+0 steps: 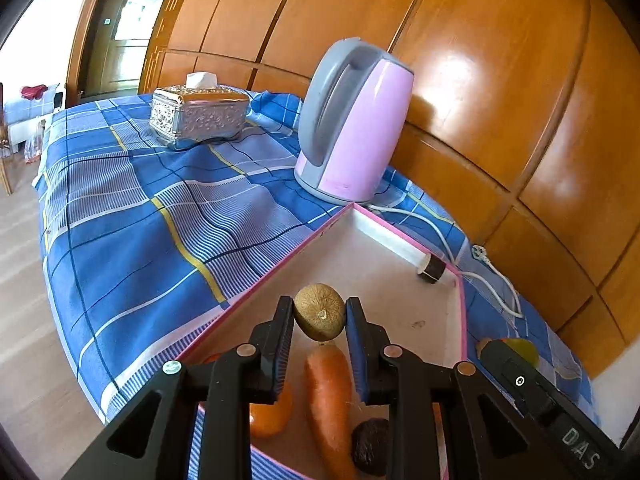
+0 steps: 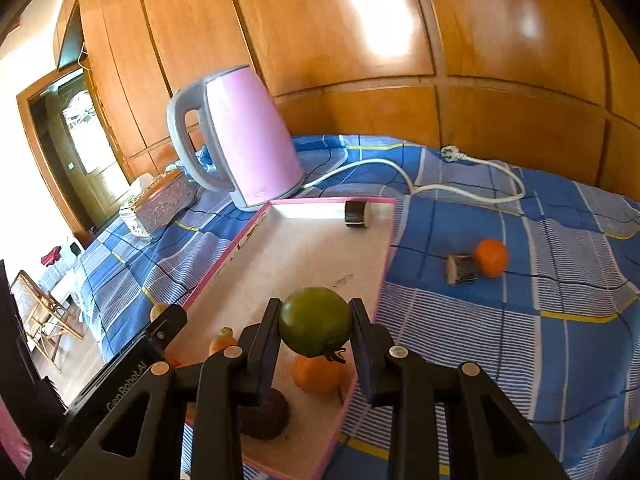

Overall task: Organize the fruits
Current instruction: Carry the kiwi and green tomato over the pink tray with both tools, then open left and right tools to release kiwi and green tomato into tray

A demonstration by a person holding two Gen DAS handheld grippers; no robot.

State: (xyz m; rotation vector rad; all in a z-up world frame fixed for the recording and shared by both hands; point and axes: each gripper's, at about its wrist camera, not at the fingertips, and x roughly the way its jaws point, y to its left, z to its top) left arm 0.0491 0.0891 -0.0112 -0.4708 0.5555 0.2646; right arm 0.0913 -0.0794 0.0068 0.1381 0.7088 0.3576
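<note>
My left gripper point(image 1: 320, 314) is shut on a brown kiwi point(image 1: 319, 311) and holds it above the pink-rimmed white tray point(image 1: 380, 248). In the tray below lie a carrot point(image 1: 330, 396), an orange point(image 1: 272, 416) and a dark avocado point(image 1: 370, 446). My right gripper point(image 2: 315, 322) is shut on a green tomato point(image 2: 315, 320) above the tray's point(image 2: 288, 252) near right edge. An orange point(image 2: 316, 374) and the avocado point(image 2: 266, 416) lie under it. A dark cylinder piece point(image 2: 357, 213) sits at the tray's far end.
A pink electric kettle point(image 2: 248, 140) stands behind the tray, its white cord point(image 2: 460, 188) trailing over the blue checked cloth. An orange point(image 2: 491, 258) and a second dark cylinder point(image 2: 462, 269) lie on the cloth to the right. A silver tissue box point(image 1: 198, 114) stands far left.
</note>
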